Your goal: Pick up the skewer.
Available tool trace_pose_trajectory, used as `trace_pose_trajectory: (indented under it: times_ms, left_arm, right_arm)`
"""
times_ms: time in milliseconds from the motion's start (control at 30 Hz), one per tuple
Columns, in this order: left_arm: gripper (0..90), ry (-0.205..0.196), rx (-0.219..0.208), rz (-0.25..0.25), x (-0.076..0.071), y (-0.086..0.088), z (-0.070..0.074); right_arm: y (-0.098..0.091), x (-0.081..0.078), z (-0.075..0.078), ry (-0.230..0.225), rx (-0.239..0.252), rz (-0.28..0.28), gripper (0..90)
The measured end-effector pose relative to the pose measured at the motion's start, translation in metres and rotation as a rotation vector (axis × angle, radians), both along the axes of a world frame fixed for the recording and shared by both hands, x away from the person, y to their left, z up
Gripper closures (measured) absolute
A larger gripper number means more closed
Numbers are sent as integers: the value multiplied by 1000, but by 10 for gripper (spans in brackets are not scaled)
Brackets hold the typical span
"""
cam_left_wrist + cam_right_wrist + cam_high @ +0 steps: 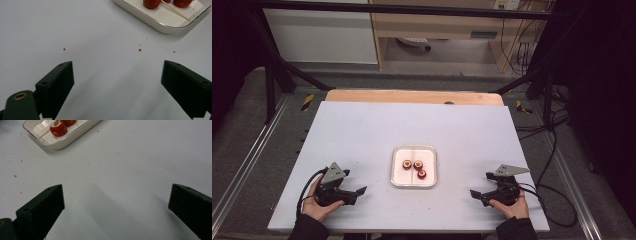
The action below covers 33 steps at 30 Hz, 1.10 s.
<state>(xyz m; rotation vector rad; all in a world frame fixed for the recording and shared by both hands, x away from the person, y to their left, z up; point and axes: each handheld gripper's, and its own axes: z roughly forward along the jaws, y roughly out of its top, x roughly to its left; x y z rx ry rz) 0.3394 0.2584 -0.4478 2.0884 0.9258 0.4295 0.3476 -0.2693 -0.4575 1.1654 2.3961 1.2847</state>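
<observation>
Left gripper point(354, 192) — right gripper point(478, 193) gaping, tray point(398, 181) between

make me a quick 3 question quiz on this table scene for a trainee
1. How many red fruit pieces lie in the white tray?
2. True or false: the left hand-held gripper is shut on a wooden stick.
3. Where does the tray sit relative to the two grippers: A) between them, B) left of both, C) right of both?

Key:
1. Three fruit pieces.
2. False: its jaws stand wide apart over the bare table, and the stick lies in the tray.
3. A: the right hand-held gripper is on the tray's other side.
</observation>
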Motion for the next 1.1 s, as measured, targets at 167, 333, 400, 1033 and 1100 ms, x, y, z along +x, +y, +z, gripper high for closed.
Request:
trace_pose_trajectory:
  times_ms: [167,333,400,1033,1100]
  left_arm:
    - [114,2,4,-6,0,-2,0]
    - [115,-2,8,-10,-1,-6,2]
    - [118,0,8,-10,-1,-8,2]
    - [184,-5,36,-37,1,-40,10]
    - [219,-3,33,-43,1,-45,13]
  right_arm:
    - [-1,0,1,-1,4,-4,9]
    - [-1,0,1,0,3,-4,9]
    - [-1,0,1,0,-2,-5,10]
    - [0,0,1,-2,-5,-9,10]
    - [0,0,0,-3,-7,-10,10]
